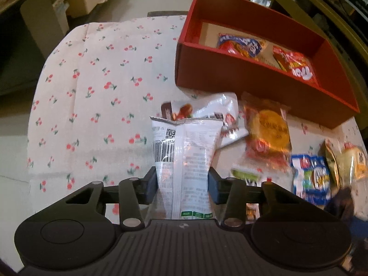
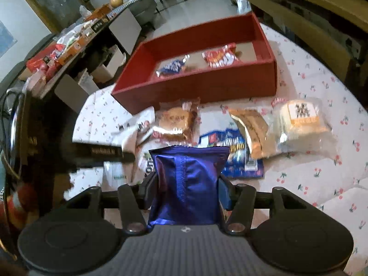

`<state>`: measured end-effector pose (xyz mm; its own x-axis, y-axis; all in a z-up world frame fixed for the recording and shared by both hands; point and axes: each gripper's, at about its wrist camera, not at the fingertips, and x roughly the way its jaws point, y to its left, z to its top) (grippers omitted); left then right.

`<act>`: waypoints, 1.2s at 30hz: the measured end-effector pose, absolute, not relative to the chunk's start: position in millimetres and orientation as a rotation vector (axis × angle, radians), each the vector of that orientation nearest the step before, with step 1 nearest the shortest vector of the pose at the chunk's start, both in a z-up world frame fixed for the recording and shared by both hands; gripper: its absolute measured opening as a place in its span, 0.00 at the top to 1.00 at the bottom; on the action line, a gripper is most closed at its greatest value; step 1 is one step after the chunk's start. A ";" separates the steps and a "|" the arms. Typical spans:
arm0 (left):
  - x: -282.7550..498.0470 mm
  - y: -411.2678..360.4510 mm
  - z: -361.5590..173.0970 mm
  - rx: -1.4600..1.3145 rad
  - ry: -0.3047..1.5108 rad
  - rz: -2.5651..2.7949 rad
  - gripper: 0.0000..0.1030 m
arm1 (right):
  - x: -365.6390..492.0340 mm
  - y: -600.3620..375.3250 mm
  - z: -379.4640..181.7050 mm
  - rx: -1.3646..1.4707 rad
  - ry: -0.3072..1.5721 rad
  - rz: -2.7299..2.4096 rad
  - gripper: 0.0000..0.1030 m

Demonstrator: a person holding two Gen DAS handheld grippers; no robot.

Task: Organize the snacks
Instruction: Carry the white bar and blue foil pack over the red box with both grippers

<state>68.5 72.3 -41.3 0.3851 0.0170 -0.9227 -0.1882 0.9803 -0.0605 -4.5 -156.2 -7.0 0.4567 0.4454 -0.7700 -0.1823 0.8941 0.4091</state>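
A cherry-print tablecloth [image 1: 96, 73] covers the table. Nearest, the left gripper [image 1: 182, 181] is clamped on a white barcoded packet [image 1: 184, 156], the right gripper [image 2: 187, 191] on a purple foil packet [image 2: 186, 184]; both sit short of the red box [image 2: 197, 87]. Slick foil could slip from either grip. Loose snacks before the box are blurred, their labels unreadable.

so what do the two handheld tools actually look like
Both match: the left tool and right tool are matte black, with a ribbed grey top plate bearing a small round mark, two round black discs at the sides, silver-riveted linkage arms and dark blue pads on the fingers.
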 end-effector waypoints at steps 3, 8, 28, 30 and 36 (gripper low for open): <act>59.7 67.6 -34.7 -0.155 1.179 0.134 0.53 | -4.7 -154.4 3.9 0.282 1.000 0.406 0.33; 58.4 61.8 -13.8 -0.148 1.150 0.086 0.53 | 4.3 -153.0 11.5 0.274 0.978 0.387 0.33; 134.9 41.9 23.5 -0.240 1.037 -0.063 0.53 | 99.8 -149.5 33.6 0.283 0.889 0.353 0.33; 145.5 38.8 27.0 -0.232 1.023 -0.064 0.53 | 110.9 -149.3 34.1 0.286 0.889 0.346 0.33; 174.1 36.8 31.4 -0.235 0.997 -0.053 0.53 | 141.2 -147.0 35.3 0.292 0.865 0.337 0.33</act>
